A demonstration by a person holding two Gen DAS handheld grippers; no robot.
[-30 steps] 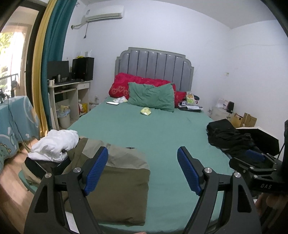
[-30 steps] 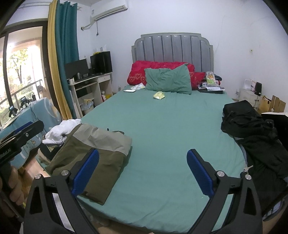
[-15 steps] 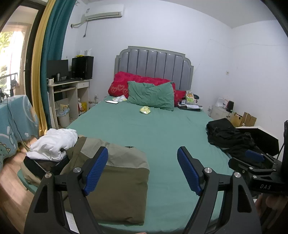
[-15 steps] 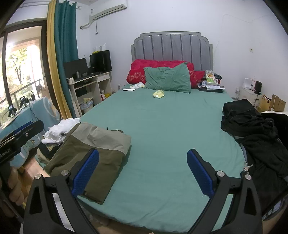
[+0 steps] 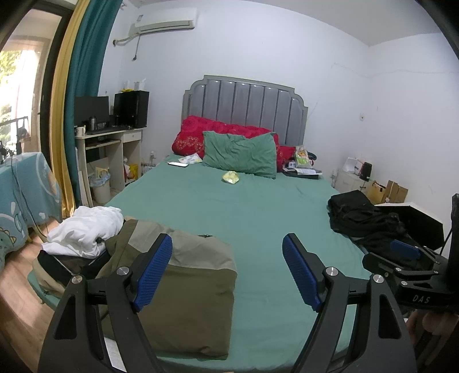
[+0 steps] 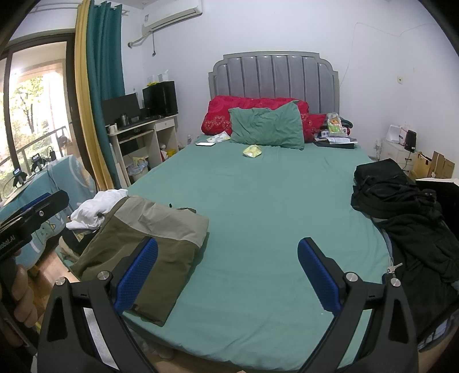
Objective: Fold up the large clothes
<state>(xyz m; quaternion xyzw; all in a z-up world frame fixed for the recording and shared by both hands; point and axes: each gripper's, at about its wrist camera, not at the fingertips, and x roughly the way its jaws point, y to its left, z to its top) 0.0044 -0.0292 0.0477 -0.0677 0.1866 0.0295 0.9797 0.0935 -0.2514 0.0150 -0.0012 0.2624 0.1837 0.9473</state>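
- Low in the left frame, my left gripper (image 5: 226,269) has its fingers spread wide, holding nothing.
- Lower left sits the folded olive jacket (image 5: 183,289) (near bed (image 5: 258,218) corner), beside white clothes (image 5: 86,229).
- My right gripper (image 6: 228,275) is likewise spread, empty; black clothes (image 6: 401,218) lie at right edge.

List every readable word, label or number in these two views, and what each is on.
"DAS": on the right gripper body, seen from the left wrist view.
"obot.AI", cut off at the frame edge: on the left gripper body, seen from the right wrist view.
Air conditioner sticker, bedside packets: too small to read.
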